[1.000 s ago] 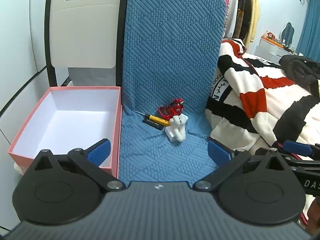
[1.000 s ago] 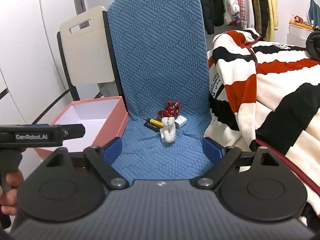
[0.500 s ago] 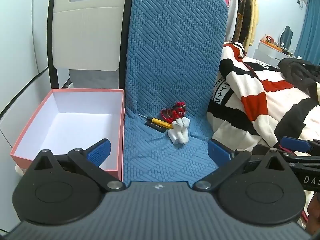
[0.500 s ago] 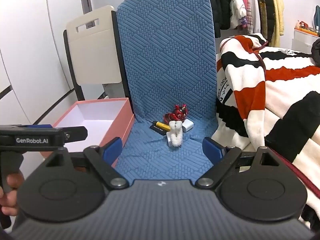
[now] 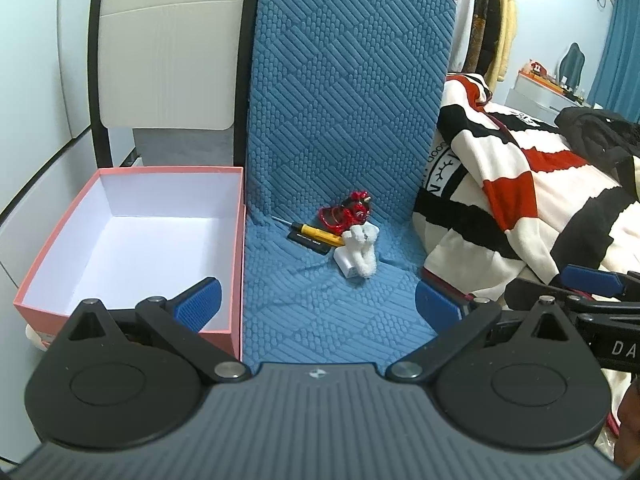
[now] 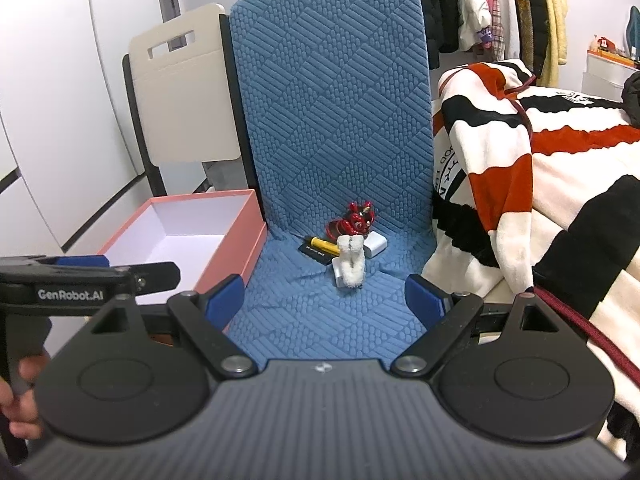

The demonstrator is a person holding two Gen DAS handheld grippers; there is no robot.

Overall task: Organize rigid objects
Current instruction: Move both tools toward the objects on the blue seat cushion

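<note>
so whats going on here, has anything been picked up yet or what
Not yet. A person holds two grippers, the left gripper and right gripper, both open and empty, aimed at a small pile on the blue seat cushion: a red figurine, a yellow screwdriver, a fluffy white toy and white chargers. The pink box beside the cushion holds nothing.

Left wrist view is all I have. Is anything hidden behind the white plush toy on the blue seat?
Observer: Yes. The right wrist view shows a second white block lying just behind the plush toy, to its right.
Operator: And the right claw, is it carrying anything? I only see one finger of it.
Observer: No. Its own camera shows both fingers spread wide, with nothing between them.
</note>
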